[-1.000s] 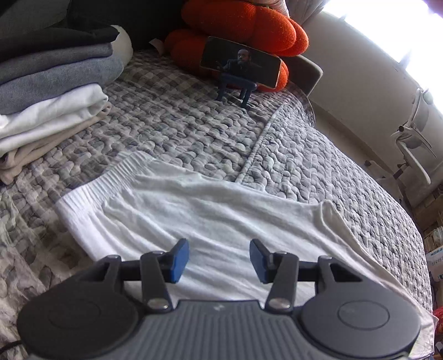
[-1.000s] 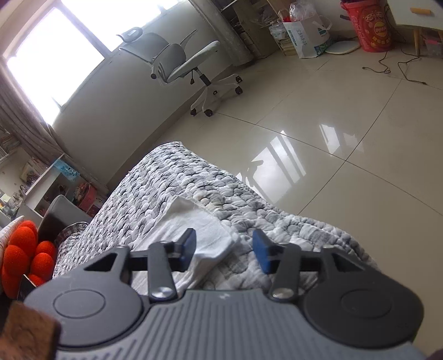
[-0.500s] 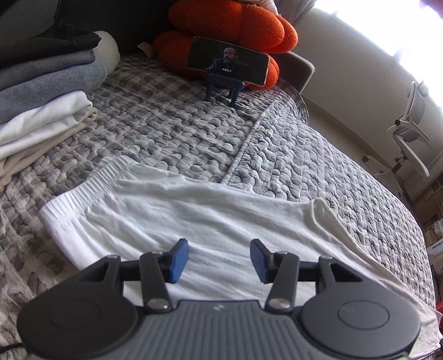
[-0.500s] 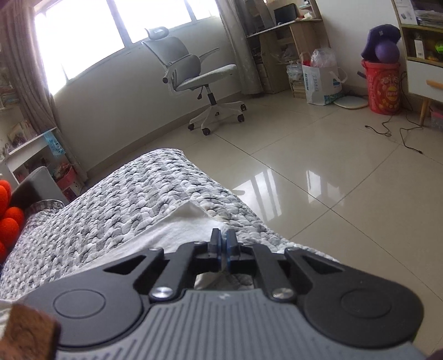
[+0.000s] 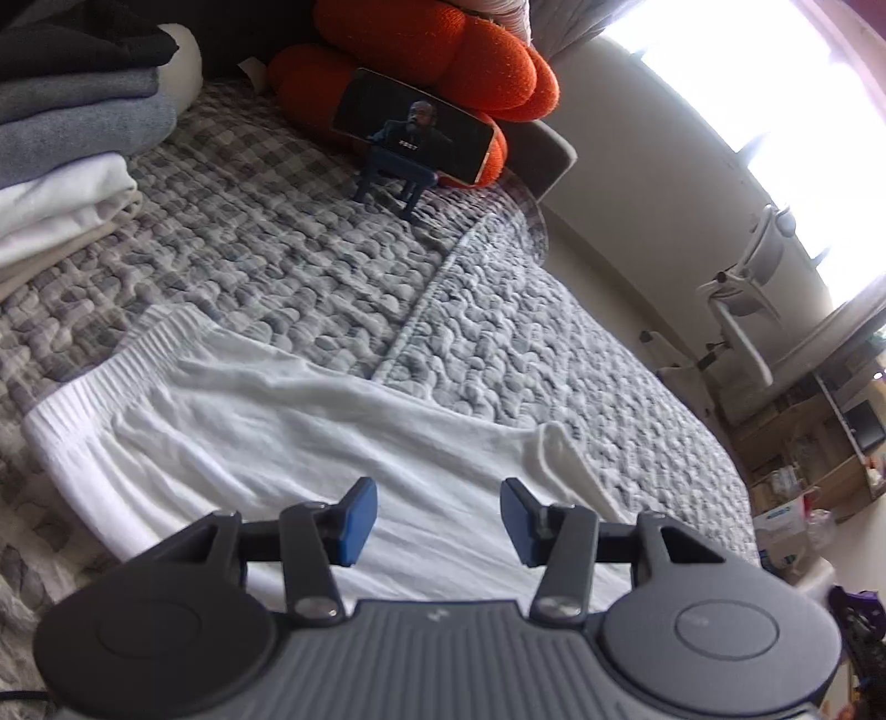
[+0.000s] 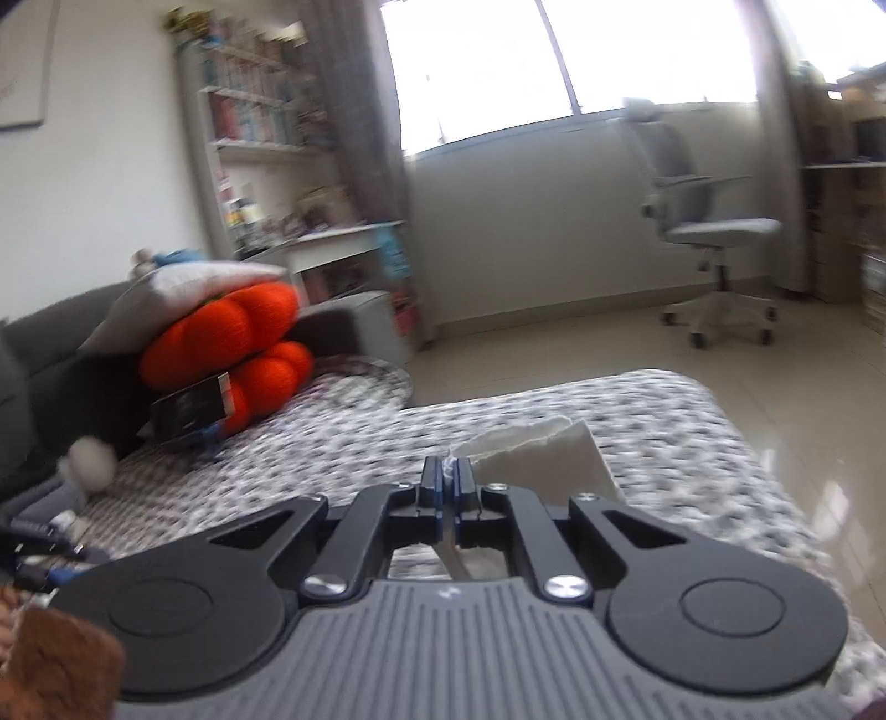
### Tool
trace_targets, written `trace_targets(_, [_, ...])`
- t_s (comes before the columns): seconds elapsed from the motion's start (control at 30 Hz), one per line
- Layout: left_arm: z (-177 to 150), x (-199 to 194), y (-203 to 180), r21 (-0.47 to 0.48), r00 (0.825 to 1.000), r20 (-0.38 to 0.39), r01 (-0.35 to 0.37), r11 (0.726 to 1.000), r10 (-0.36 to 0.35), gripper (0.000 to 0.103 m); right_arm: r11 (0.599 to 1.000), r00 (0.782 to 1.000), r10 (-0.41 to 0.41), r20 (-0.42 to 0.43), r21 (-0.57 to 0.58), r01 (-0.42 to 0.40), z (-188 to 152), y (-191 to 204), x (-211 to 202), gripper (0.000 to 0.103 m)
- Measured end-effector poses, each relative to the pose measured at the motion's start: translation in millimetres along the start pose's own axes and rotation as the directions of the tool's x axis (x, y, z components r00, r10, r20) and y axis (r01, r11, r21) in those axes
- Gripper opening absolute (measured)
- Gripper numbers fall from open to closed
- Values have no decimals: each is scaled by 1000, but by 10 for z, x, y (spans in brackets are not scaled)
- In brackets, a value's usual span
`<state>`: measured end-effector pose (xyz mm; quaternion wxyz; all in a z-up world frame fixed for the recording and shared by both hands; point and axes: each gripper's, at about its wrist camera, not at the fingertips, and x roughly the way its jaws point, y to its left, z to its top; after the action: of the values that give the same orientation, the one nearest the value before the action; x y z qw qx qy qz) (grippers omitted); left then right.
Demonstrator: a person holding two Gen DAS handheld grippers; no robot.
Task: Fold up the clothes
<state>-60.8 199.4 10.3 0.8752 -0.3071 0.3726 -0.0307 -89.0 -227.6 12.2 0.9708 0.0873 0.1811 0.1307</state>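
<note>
Right gripper: swung since the earlier frame from facing the floor to facing window and chair, a corner of the white garment coming up with it; jaws pressed together, pinching that edge at frame centre, cloth standing just right of the tips above the grey quilt. Left gripper: jaws spread, holding nothing, low centre of frame, over the garment, which lies flat on the quilt across the frame's middle, ribbed band toward the left. Upper left: stack of folded clothes. Top centre: phone on a stand before an orange cushion.
</note>
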Motion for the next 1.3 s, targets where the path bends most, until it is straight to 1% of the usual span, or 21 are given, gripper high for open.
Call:
trace_targets(0.03, [9,11,5,-7,1000,-15,23,1000,-23,50,997,998,53,-41,-52,-56,-11,148,135,4])
trace_targets(0.07, [19,27,11,-14,998,-32,46,999,-46,51,988,991,104,-85,-102,-113,-22,296,269,4])
trace_targets(0.13, [31,75,20,-26,993,-70,92,995,-93,53,959,967,184,-175,-183,-215,-82,579,521,4])
trace_targets(0.2, [34,162,29,-58,983,-120,134,989,-140,53,923,933,238,-269,-237,-304,-180,816,741,4])
trace_targets(0.3, [41,240,-20,-86,967,-164,184,979,-196,54,875,886,279,-370,-282,-394,-323,1023,846,5])
trace_targets(0.43, [40,325,-231,-87,944,-212,241,967,-254,62,871,864,316,-391,-240,-428,-312,985,790,5])
trace_targets(0.47, [29,364,-297,-87,936,-230,253,964,-267,63,870,859,325,-396,-230,-436,-309,976,776,5])
trace_targets(0.5, [16,430,-376,-92,925,-259,264,960,-279,63,869,853,335,-401,-219,-444,-306,966,762,5])
trace_targets(0.57, [-31,581,-501,-130,900,-318,270,954,-298,63,866,841,353,-410,-197,-460,-300,947,734,5])
trace_targets(0.63, [-70,729,-611,-165,879,-358,273,948,-316,64,862,829,371,-418,-177,-475,-294,929,706,5])
trace_targets(0.7, [-118,868,-715,-204,856,-394,274,940,-335,66,850,825,381,-418,-193,-490,-280,948,679,5])
trace_targets(0.73, [-150,913,-761,-219,848,-404,274,937,-342,66,844,822,384,-420,-202,-497,-274,970,682,5])
trace_targets(0.83, [-256,1031,-892,-238,830,-432,272,932,-353,68,825,814,394,-427,-227,-518,-254,1034,693,5])
trace_targets(1.03, [-425,1272,-1027,-284,799,-494,224,932,-342,68,814,817,412,-403,-239,-529,-160,1056,688,5])
trace_targets(1.17, [-479,1339,-1071,-302,792,-503,214,929,-346,68,805,821,410,-397,-265,-530,-148,1100,683,5])
trace_targets(1.27, [-494,1350,-1081,-310,790,-500,219,925,-355,65,796,824,412,-390,-286,-533,-147,1146,669,5])
trace_targets(1.3, [-484,1337,-1077,-309,792,-494,226,924,-359,56,793,825,414,-385,-293,-535,-145,1162,665,5])
